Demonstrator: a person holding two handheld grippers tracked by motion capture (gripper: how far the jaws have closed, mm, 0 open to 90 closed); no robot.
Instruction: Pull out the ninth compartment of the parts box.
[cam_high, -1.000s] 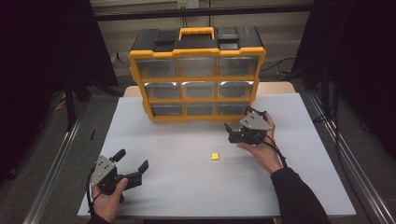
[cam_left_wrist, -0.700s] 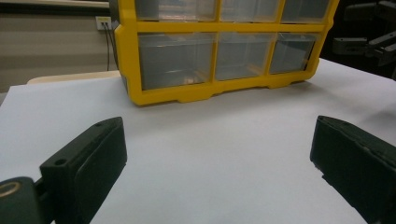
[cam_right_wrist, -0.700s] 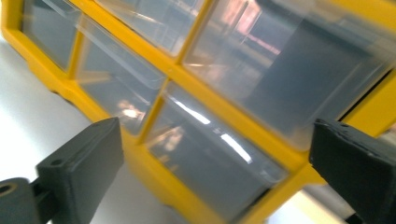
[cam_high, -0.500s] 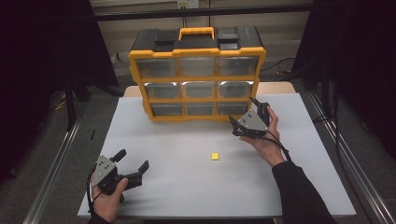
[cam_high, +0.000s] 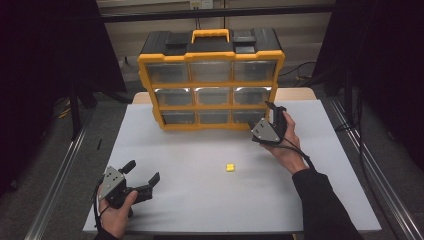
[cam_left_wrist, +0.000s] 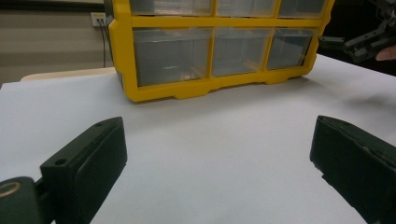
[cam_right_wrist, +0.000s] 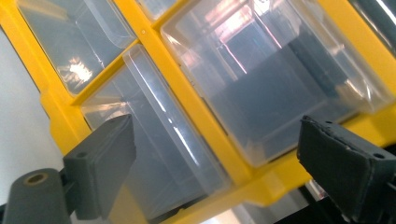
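Note:
A yellow and black organizer (cam_high: 211, 70) with clear plastic drawers stands at the back of the white table (cam_high: 200, 200). My right gripper (cam_high: 274, 111) is raised in front of its lower right corner, jaws pointing at the drawers. In the right gripper view the gripper (cam_right_wrist: 215, 154) is open; its jaws have just been closing a little, with nothing between them, and the clear drawer fronts (cam_right_wrist: 261, 84) lie close beyond. My left gripper (cam_high: 144, 171) rests open at the front left, nothing in it (cam_left_wrist: 219, 154). A small yellow block (cam_high: 230, 167) lies on the table.
The organizer (cam_left_wrist: 210, 51) has three rows of drawers and a handle (cam_high: 210, 35) on top. Metal rails (cam_high: 55, 185) run along both sides of the table. My right gripper (cam_left_wrist: 364, 39) appears far off at the upper right of the left gripper view.
My right gripper has risen and moved back toward the organizer's lower right drawers, turning its jaws to face them. The left gripper and the yellow block have stayed put.

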